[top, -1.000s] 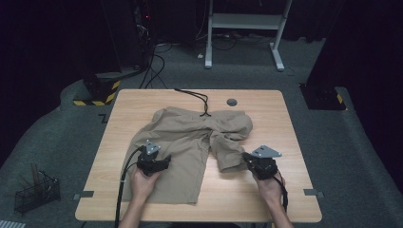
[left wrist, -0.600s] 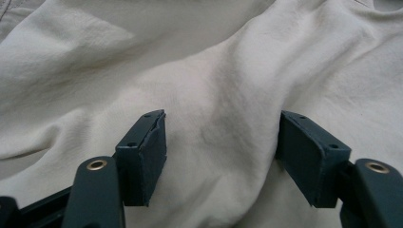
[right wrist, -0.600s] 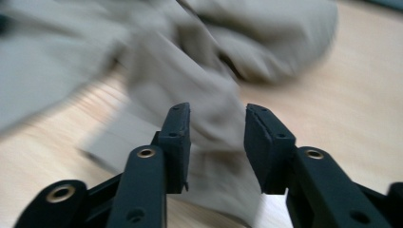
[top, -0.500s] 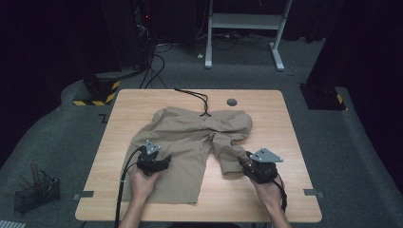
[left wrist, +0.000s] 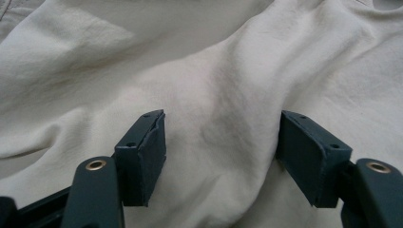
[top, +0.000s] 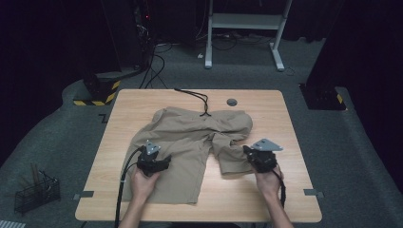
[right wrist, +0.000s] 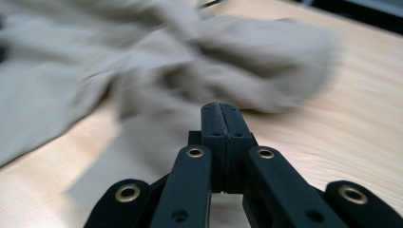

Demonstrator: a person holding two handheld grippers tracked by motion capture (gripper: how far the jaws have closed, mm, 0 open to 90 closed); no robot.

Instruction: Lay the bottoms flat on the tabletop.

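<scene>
Khaki shorts point(top: 190, 142) lie spread on the wooden table point(top: 285, 123), waistband far, legs toward me. My left gripper point(top: 166, 162) rests on the left leg, open, its pads point(left wrist: 142, 156) wide apart with a soft ridge of cloth point(left wrist: 214, 71) between them, not pinched. My right gripper point(top: 247, 153) is at the outer edge of the rumpled right leg. Its jaws have just been closing and now stand pressed together point(right wrist: 222, 114). No cloth shows between them; the blurred shorts point(right wrist: 190, 57) lie beyond and beneath.
A black drawstring point(top: 199, 99) trails from the waistband toward the far edge, beside a dark round grommet point(top: 231, 102). On the floor are a wire basket point(top: 35, 192) at left, a yellow-black striped base point(top: 97, 92) and a white desk frame point(top: 242, 21) behind.
My right gripper dipped toward the hem of the right leg and has come back up a little. The left gripper and the shorts stay as they were.
</scene>
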